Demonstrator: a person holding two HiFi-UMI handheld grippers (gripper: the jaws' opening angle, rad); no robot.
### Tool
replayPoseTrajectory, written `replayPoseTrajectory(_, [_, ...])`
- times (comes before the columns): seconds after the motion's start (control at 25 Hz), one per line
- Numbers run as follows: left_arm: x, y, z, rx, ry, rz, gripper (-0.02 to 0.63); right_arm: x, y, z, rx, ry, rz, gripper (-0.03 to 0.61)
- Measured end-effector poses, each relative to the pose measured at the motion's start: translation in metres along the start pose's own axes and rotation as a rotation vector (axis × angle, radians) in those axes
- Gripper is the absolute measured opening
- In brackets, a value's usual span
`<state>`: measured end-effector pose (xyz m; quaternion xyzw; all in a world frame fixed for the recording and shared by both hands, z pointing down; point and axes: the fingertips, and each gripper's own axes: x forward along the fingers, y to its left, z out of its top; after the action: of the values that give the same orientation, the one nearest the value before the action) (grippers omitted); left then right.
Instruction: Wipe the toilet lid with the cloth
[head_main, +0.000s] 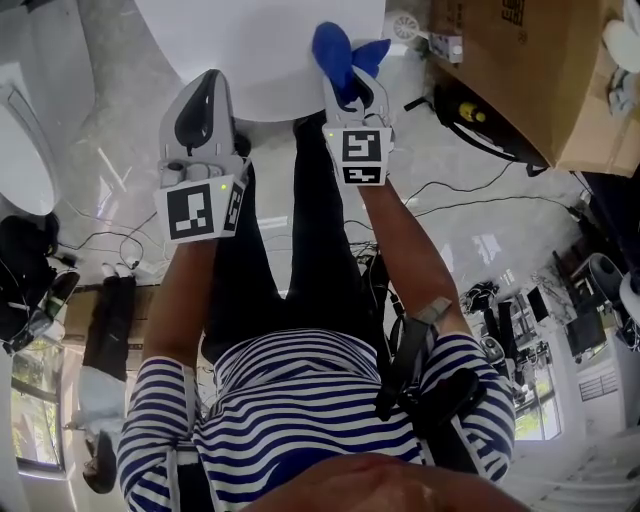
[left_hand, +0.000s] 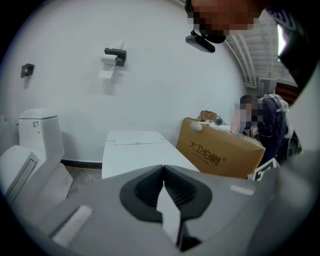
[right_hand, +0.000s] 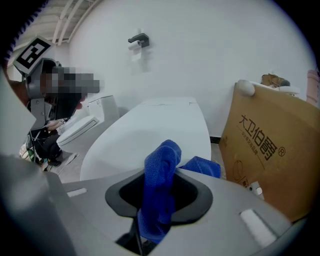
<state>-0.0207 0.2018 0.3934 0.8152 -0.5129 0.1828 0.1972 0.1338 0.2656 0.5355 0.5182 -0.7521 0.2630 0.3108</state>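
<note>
While my right gripper (head_main: 355, 92) is clamping the blue cloth (head_main: 337, 50) over the white toilet lid's (head_main: 250, 50) near edge, I am holding my left gripper (head_main: 205, 100) alongside, jaws pressed together on nothing.

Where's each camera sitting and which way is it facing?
Head view: on the head, facing steeply down; forearms, striped shirt, left claw, right claw holding cloth.
Left gripper view: on the left claw, facing toilet lid and wall; its shut jaws.
Right gripper view: on the right claw, facing along the lid; jaws gripping cloth.
Shared: lid, cardboard box.
</note>
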Motion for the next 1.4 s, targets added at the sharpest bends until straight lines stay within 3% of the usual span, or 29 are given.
replayPoseTrajectory(0.6, [-0.032, 0.058, -0.016, -0.010, -0.001, 0.025, 0.002, 0.011, 0.118, -0.004, -0.010, 0.004, 0.106, 0.115])
replayPoseTrajectory(1.04, [-0.066, 0.128, -0.021, -0.044, -0.016, 0.099, 0.002, 0.038, 0.232, 0.020, -0.117, 0.009, 0.273, 0.115])
replayPoseTrajectory(1.4, [-0.088, 0.172, -0.022, -0.073, -0.025, 0.143, 0.002, 0.055, 0.270, 0.041, -0.150, 0.011, 0.300, 0.115])
